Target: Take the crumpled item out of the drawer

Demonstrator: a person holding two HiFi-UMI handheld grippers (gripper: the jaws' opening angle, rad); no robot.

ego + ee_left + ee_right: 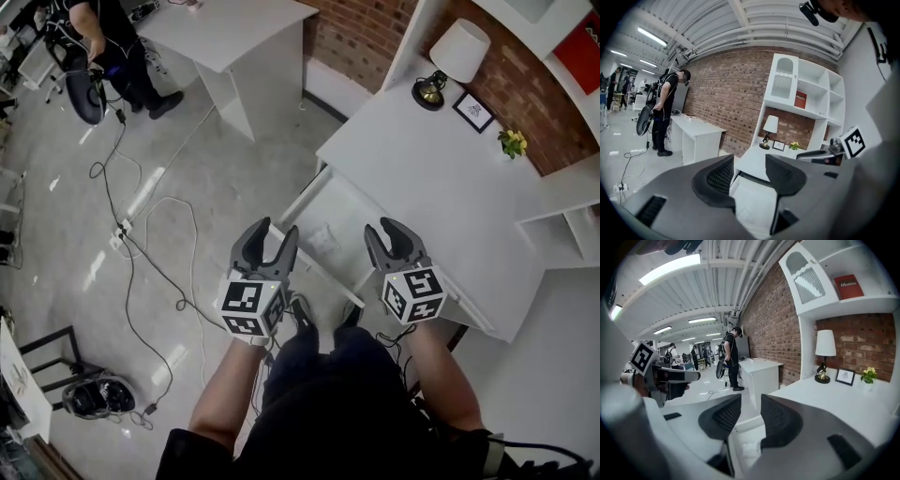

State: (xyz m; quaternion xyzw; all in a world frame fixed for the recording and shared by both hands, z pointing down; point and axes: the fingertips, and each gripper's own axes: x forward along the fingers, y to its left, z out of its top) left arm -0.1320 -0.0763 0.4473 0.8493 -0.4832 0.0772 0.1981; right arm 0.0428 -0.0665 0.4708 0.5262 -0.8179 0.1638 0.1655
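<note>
**Q.** Which step of the task is shown?

**A.** The approach, by my reading. The drawer [349, 208] of the white desk [441, 178] stands pulled out. The crumpled item [322, 241], a pale wad, lies on the drawer floor near its front edge, about midway along it. Nothing touches it.

**Q.** How do the two grippers stand?

**A.** The left gripper [270, 236] hangs over the drawer's front left corner with its jaws apart. Its own view shows only the drawer floor between them. The right gripper [389, 239] hangs over the front right corner, near the desk's edge. Its jaws are also parted and hold nothing. The item lies between the two grippers and below them.

**Q.** What does the next move call for?

**A.** Probably one gripper goes down into the drawer, clear of the front panel, until its open jaws sit on either side of the wad. It then closes and lifts straight up past the rim. The wad looks light and soft, so a gentle grip should hold it. Which gripper is better placed cannot be told, since both stand about equally near.
</note>
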